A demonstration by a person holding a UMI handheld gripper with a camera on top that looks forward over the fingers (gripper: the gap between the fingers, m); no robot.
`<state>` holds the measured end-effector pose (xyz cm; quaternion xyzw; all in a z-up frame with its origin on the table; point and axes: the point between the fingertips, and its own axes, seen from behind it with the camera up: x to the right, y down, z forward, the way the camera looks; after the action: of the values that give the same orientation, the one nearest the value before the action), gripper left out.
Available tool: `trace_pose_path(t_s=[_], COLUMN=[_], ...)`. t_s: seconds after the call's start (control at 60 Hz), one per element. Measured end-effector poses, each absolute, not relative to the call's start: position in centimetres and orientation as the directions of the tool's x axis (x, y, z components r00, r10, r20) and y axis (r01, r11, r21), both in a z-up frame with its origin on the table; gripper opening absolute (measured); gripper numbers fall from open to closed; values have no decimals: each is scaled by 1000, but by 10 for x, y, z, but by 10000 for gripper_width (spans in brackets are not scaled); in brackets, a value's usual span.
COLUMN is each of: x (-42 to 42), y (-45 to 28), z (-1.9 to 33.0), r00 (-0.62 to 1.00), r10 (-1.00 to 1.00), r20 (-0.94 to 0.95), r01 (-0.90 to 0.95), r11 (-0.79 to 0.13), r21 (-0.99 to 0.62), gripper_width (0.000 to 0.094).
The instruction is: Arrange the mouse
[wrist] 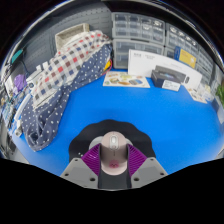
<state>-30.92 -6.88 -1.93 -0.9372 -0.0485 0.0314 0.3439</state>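
Clearly the claw [115,170] holds the mouse [116,153]: it sits between the two fingers, with a purple pad [93,158] close against each flank and no gap that I can see. It appears lifted off the blue table [150,110], though its underside is hidden, so I cannot be sure it is clear of the surface.

The main risk, as I judge it, is slip. The shell is smooth and rounded and narrows toward its ends, so a light squeeze could let it slide forward out of the pads or twist between them. Setting it down tilted could leave it askew.

Its long axis runs along the fingers, straight ahead from the claw. Which end leads I cannot tell; only a rounded grey hump shows.

Beyond the fingers, well apart, lie a plaid cloth [65,75] ahead to the left and boxes [160,70] ahead to the right.
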Motion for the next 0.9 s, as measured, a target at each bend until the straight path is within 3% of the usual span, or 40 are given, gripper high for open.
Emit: trace_pose_path(t_s=[0.067,0.267,0.383,0.433,0.683,0.9], x=[-308,-309,-307,-304,-245,-149], y=[-68,-67,-67,-66,-70,-84], z=[-19,-19,2,21,119,173], r00=[993,995,997,996,998,1000], r10=[121,93,48,50,43,14], r20=[-6,-22,-64,-67,-46,-7], r01=[87,56,-6,-9,-7,2], r11=[-744,-760,-755,-733,-644,-588], r21=[-662,-648,-656,-680,-765,-809], gripper_width=[331,479,882,837,863,862])
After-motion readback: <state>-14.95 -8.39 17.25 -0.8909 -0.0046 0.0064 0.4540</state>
